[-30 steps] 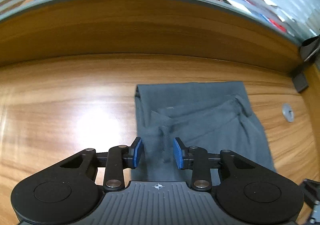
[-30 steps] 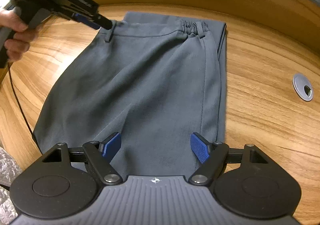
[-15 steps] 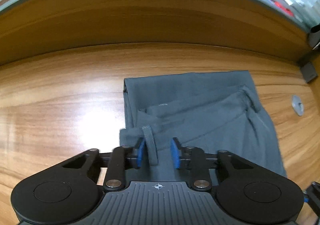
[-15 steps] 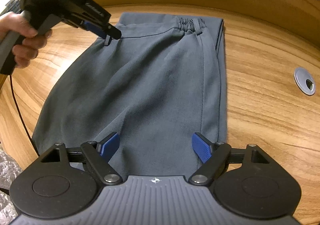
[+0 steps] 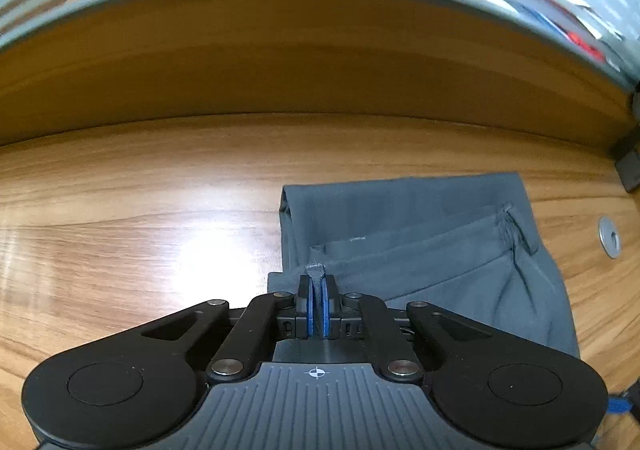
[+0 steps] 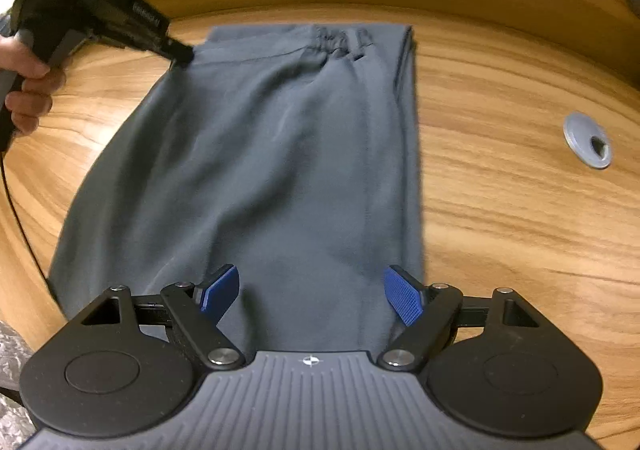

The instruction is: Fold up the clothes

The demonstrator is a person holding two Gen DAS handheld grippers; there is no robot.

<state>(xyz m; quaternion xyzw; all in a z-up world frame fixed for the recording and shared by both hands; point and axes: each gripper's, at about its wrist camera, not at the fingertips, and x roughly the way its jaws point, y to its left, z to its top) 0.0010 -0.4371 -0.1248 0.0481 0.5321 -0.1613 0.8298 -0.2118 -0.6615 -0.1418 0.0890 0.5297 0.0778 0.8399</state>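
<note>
Grey trousers (image 6: pixel 280 154) lie folded lengthwise on the wooden table (image 6: pixel 500 210), waistband at the far end. My left gripper (image 5: pixel 318 300) is shut on a belt loop (image 5: pixel 315 278) at the waistband corner of the trousers (image 5: pixel 440 274). In the right wrist view the left gripper (image 6: pixel 180 54) sits at the far left corner of the waistband, held by a hand (image 6: pixel 28 86). My right gripper (image 6: pixel 312 294) hovers open over the near part of the trousers, blue pads spread wide with cloth below them.
A round grey cable grommet (image 6: pixel 588 146) is set in the table right of the trousers, the grommet (image 5: pixel 609 238) also showing in the left wrist view. A wooden back panel (image 5: pixel 320 62) rises behind the table. A black cable (image 6: pixel 20 218) runs along the left edge.
The left gripper's jaws closed from wide apart onto the belt loop at the waistband corner. The right gripper stayed open in place over the trousers.
</note>
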